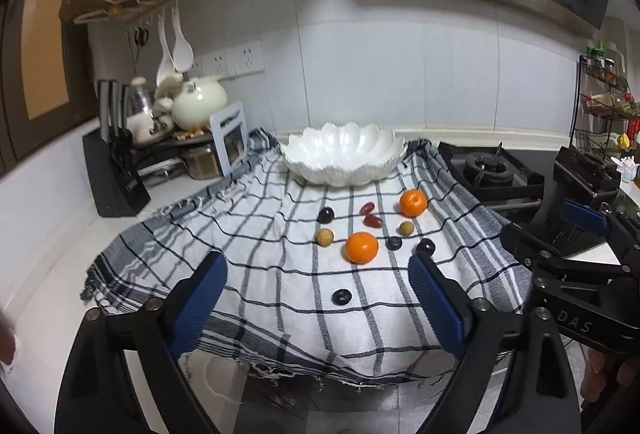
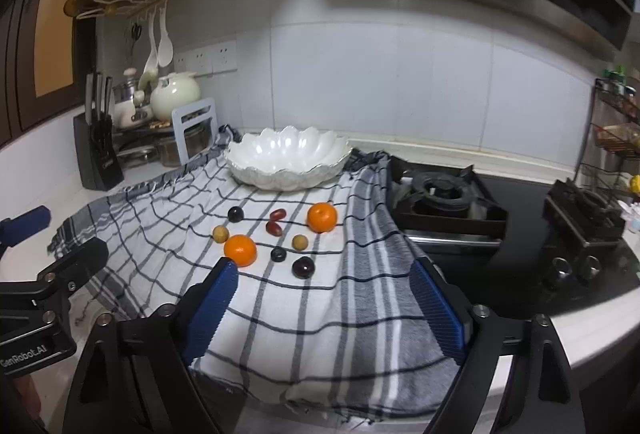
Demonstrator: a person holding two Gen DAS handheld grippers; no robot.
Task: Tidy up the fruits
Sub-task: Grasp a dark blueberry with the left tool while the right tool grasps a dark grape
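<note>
Fruit awaiting transfer to the bowl; both tongs wide and empty.

Left wrist view: left gripper [image 1: 318,276] frames a dark berry [image 1: 341,296], well in front of the white bowl [image 1: 343,154]; centring both pads before closing seems wise.
Right wrist view: right gripper [image 2: 323,282] gapes wide, a dark plum [image 2: 303,267] nearest, in front of the bowl.

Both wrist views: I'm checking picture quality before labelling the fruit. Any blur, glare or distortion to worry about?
Left wrist view: strong fisheye bending, dark corners, fruit sharp, soft sheen on the white bowl. Right wrist view: same curving, the counter edge bowed, both oranges crisp, no motion blur, even light with faint shadows.
</note>
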